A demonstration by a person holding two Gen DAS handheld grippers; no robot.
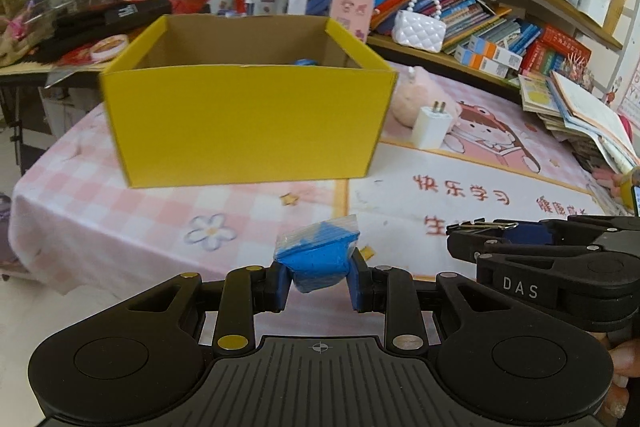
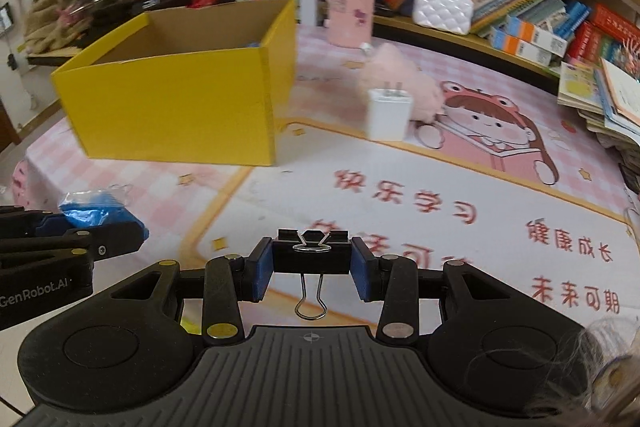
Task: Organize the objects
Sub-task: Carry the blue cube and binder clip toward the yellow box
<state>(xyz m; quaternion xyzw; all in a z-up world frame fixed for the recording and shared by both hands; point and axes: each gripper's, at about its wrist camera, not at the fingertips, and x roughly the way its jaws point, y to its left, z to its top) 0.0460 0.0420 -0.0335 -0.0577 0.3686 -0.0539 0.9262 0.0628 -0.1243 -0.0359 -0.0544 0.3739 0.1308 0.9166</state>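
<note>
A blue bag (image 1: 318, 259) sits clamped between the left gripper (image 1: 319, 285) pads; the right gripper (image 2: 312, 273) grasps a black binder clip (image 2: 311, 254), near a yellow box (image 1: 248, 123).

Both tongs are chunky matte black plastic with ribbed decks, round caps on each side and blue rubbery pads. The left tongs (image 1: 319, 285) have brass and silver rivets; the right tongs (image 2: 312, 274) show "DAS" lettering at the left-wrist view's right edge.
</note>
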